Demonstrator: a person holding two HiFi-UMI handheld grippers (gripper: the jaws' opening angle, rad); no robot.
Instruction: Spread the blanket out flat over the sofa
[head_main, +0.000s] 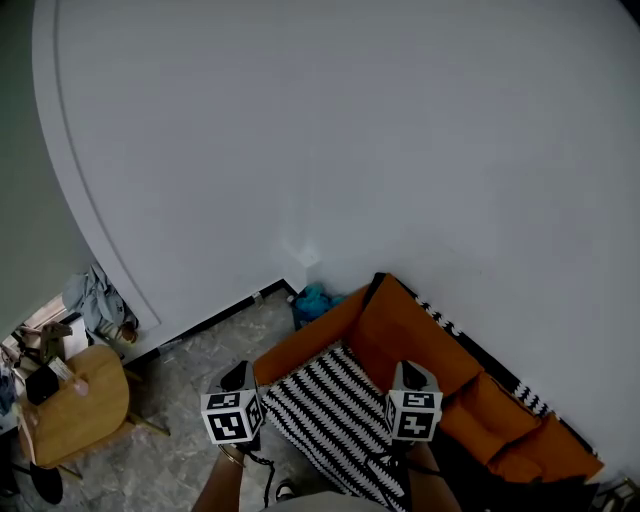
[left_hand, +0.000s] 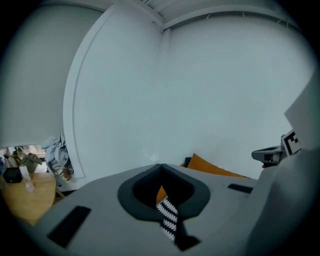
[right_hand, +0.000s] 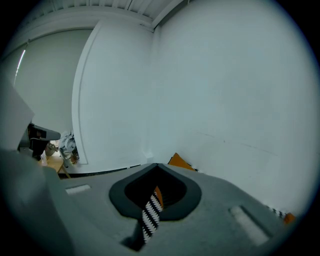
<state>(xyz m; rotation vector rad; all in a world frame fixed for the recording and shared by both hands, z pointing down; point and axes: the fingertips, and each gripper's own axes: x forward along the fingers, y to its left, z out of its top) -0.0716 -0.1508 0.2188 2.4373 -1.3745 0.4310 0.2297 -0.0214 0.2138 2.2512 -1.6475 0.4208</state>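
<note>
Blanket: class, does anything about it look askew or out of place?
Yes. The zigzag blanket is not flat: it hangs bunched in a narrow band between the left gripper and right gripper, both shut on it, leaving most of the orange sofa bare.

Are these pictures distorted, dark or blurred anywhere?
Head view: dim, even light, no glare; the white wall bends at the left edge, a wide-angle effect. Left gripper view: black corners; the black-and-white zigzag woven blanket looks slightly soft up close. Right gripper view: same fisheye curve and dark corners; the orange fabric sofa is small.
</note>
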